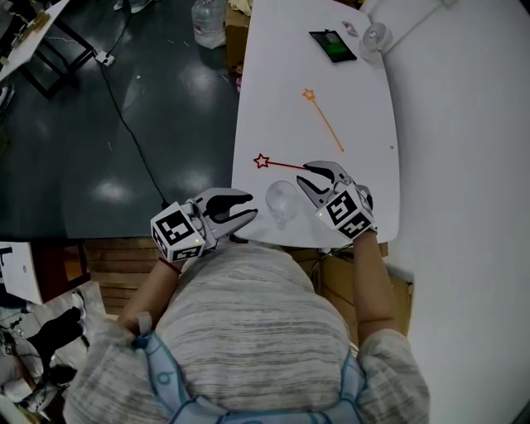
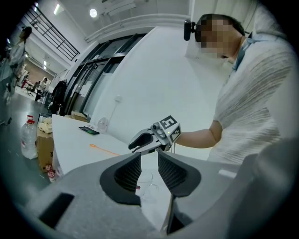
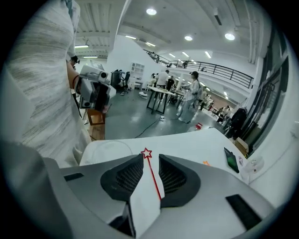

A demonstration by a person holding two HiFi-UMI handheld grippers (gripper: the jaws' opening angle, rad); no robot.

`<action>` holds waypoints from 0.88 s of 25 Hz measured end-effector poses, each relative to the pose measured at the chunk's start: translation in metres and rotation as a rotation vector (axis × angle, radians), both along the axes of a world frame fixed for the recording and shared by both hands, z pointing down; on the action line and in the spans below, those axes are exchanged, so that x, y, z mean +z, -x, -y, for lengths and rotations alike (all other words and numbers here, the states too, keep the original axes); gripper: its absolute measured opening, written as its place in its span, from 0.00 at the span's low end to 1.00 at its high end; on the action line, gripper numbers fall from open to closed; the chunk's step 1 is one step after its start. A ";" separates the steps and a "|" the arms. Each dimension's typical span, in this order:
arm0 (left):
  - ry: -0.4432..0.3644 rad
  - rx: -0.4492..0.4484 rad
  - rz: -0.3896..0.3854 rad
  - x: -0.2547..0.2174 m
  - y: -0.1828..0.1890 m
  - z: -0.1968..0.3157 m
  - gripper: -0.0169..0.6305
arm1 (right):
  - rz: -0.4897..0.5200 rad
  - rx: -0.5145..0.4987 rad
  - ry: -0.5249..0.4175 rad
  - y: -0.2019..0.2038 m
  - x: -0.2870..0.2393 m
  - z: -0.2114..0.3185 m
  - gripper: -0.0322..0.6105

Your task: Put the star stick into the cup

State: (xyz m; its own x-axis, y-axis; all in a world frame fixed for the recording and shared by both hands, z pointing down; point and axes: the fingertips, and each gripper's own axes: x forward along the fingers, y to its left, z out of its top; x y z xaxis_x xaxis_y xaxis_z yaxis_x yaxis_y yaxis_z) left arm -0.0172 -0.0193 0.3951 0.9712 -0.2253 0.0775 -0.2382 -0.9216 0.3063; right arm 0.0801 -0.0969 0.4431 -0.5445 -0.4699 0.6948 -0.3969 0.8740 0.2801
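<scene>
Right gripper (image 1: 305, 175) jaws apart, straddling the red star stick (image 1: 281, 165) (not pinched yet). Suggest closing squarely on the shaft. Left gripper (image 1: 252, 205) parted, empty, beside the cup (image 1: 281, 201).

Head view, clock centred on the cup (image 1: 281, 201), which stands on the table (image 1: 273, 99) at its near edge. Near star stick (image 1: 281, 164) lies flat at 12, crosswise, star end toward 11. Far star stick (image 1: 325, 120) lies flat at 1, well apart from the near one. Phone (image 1: 333, 45) further out at 1, by the far edge. Left gripper (image 1: 251, 207) at 9, just beside the cup. Right gripper (image 1: 305, 175) at 2, jaws either side of the near stick's plain end. Bottle (image 1: 209, 22) on the floor at 11, off the table.
</scene>
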 end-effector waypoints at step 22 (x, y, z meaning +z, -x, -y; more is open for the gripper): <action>0.037 -0.012 -0.002 0.010 0.009 0.006 0.21 | -0.398 -0.290 0.246 0.007 0.119 0.030 0.18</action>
